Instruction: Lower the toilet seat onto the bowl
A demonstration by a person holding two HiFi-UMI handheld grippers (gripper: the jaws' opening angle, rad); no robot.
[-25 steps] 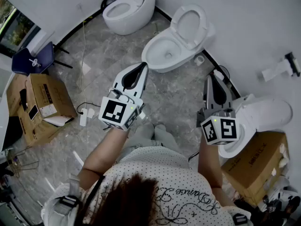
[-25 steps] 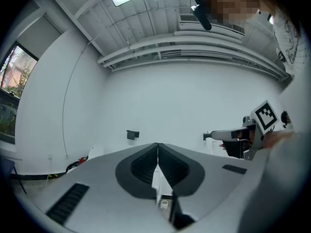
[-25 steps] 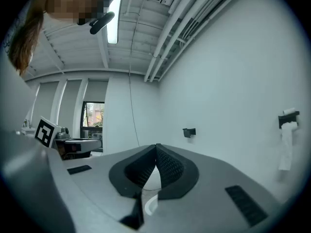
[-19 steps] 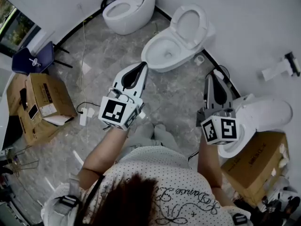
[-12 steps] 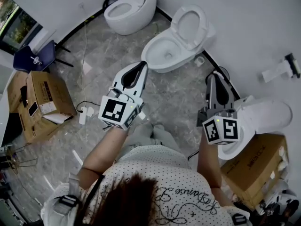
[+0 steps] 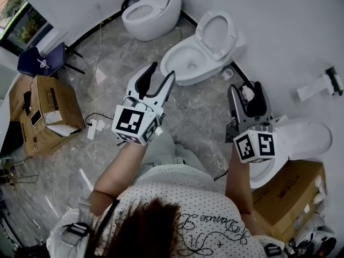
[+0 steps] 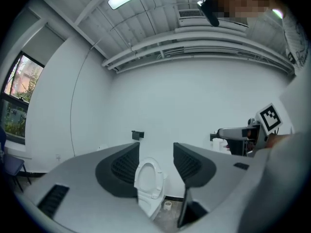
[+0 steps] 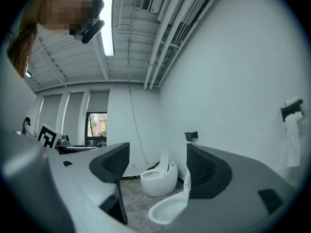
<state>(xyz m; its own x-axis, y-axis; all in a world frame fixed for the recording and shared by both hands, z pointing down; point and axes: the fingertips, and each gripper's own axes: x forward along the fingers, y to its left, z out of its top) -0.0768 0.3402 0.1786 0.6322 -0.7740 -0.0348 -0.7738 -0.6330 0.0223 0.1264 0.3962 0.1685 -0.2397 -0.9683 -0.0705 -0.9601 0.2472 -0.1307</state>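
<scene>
I see grey marble floor (image 6: 204, 112) and white walls (image 6: 290, 31), the toilet seat (image 6: 216, 32) raised over its bowl (image 6: 185, 63) at upper centre, and my left tool (image 6: 163, 70) and right tool (image 6: 245, 87), closed a second ago, now apart, empty.

The grey floor (image 6: 201, 109) ahead of me lies bare up to the far toilet (image 6: 185, 63), so I can pass straight in. Close on my right another toilet (image 6: 303, 136) and a cardboard box (image 6: 290, 190) crowd the way; the box on the left (image 6: 48, 117) stands well apart.
</scene>
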